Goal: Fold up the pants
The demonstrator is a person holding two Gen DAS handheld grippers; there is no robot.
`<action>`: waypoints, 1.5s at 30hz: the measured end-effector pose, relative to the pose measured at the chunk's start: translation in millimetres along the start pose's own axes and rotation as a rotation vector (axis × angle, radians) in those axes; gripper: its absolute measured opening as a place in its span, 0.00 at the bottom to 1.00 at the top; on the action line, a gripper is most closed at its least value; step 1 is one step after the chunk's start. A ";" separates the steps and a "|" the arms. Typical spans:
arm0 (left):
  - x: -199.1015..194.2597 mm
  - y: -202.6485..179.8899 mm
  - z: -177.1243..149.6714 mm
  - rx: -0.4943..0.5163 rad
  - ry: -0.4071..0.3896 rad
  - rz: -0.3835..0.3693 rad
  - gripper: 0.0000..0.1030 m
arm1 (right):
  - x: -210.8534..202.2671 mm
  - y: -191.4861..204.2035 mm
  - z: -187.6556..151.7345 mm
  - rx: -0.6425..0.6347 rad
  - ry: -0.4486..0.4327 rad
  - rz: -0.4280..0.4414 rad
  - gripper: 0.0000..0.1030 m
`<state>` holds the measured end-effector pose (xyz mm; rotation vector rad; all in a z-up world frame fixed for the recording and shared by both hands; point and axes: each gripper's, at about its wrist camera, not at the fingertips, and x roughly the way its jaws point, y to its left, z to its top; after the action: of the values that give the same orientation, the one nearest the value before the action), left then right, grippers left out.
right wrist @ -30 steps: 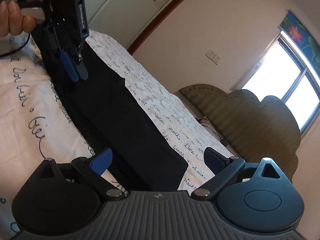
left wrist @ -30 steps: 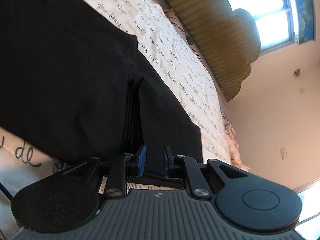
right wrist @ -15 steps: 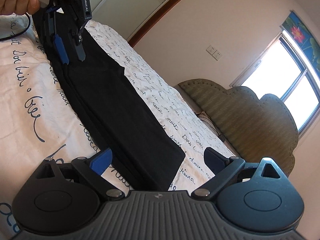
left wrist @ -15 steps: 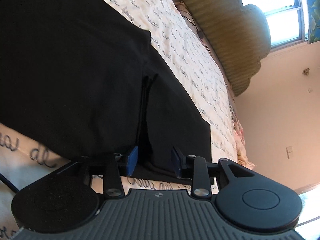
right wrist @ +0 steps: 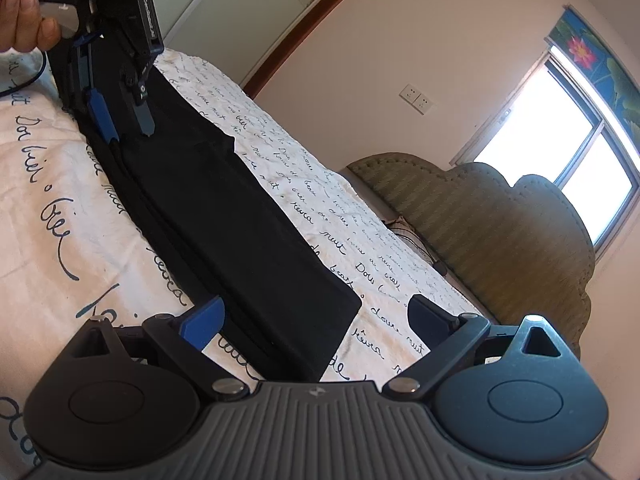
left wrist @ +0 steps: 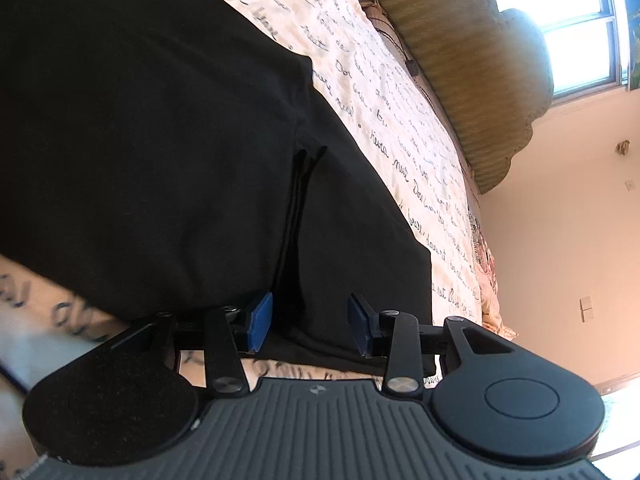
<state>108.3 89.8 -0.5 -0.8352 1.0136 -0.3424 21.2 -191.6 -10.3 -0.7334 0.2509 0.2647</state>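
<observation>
Black pants (left wrist: pixel 160 160) lie folded in a long strip on the bed sheet (left wrist: pixel 400 112). My left gripper (left wrist: pixel 310 326) is open over one end of the strip; the layered edge lies between its blue pads (left wrist: pixel 258 322) without being pressed. In the right wrist view that left gripper (right wrist: pixel 126 128) hangs over the far end of the pants (right wrist: pixel 240 240), held by a person's hand (right wrist: pixel 24 12). At the near end my right gripper (right wrist: pixel 316 316) stands wide open, with the pants' corner between its fingers and untouched.
The white sheet (right wrist: pixel 48 160) printed with dark handwriting covers the bed. A padded olive headboard (right wrist: pixel 500 220) rises behind it under a bright window (right wrist: pixel 560 128). A thin dark cable (right wrist: pixel 420 248) lies near the headboard. A wall socket (right wrist: pixel 416 98) is on the pink wall.
My left gripper's jaws have spread from a narrow gap at the pants' edge to a clear opening, and the fabric lies loose. The right gripper has stayed wide open and still.
</observation>
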 end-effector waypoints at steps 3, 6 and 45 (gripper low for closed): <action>3.4 -1.9 -0.1 0.010 -0.003 0.002 0.44 | 1.0 3.0 0.9 -0.008 -0.001 0.000 0.96; 2.8 1.5 -0.7 0.018 -0.012 0.034 0.13 | 0.9 2.2 -1.4 -0.020 0.009 -0.007 0.96; -0.2 18.3 2.7 -0.068 0.020 0.011 0.11 | 40.4 -24.3 -9.7 -0.136 0.196 0.008 0.86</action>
<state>108.4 103.1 -13.4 -0.8892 1.0528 -0.3089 65.6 -209.5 -14.9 -0.8943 0.4247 0.2187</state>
